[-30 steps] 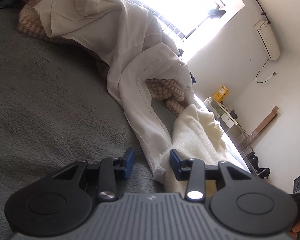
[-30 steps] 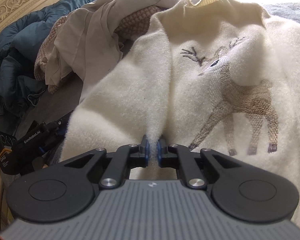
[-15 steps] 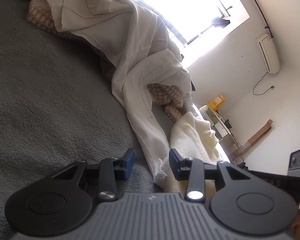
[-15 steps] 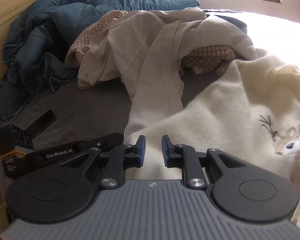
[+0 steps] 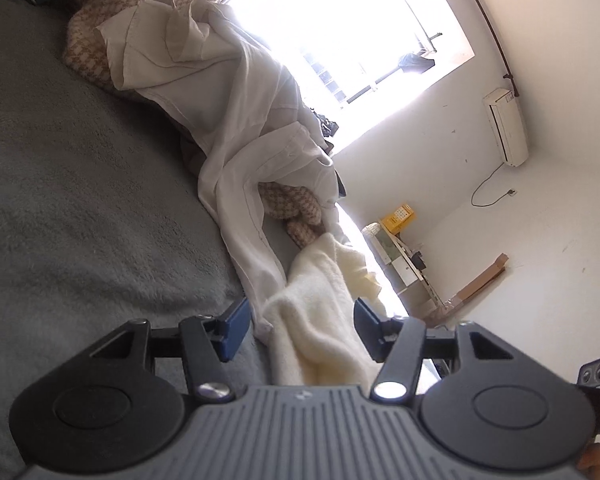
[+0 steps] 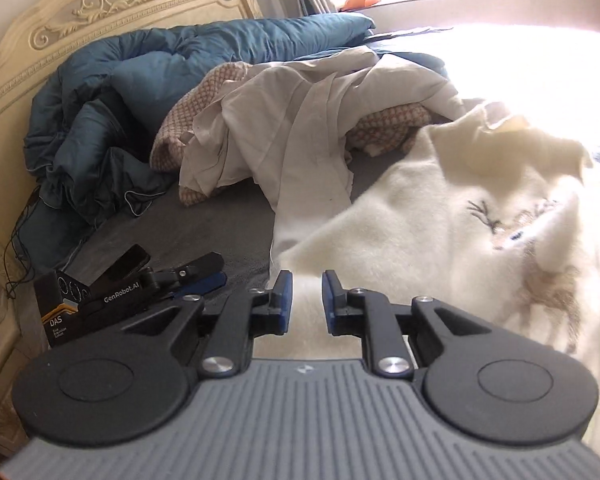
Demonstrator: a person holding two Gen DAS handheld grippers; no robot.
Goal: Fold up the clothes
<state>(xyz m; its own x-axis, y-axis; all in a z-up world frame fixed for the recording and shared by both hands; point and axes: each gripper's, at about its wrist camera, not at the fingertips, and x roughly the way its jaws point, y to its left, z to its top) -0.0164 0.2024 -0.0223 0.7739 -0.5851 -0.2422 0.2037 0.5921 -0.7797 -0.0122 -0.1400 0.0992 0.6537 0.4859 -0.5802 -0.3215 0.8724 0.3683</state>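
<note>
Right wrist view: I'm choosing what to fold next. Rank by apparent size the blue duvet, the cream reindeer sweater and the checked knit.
1. cream reindeer sweater, though it lies nearest the camera, so this is unsure
2. blue duvet
3. checked knit, mostly hidden under a pale shirt

The right gripper [image 6: 305, 296] let go of the cream sweater [image 6: 440, 240] and drew back from its deer motif. The left gripper [image 5: 300, 328] was opening wider, the sweater's edge loose between its jaws.
</note>
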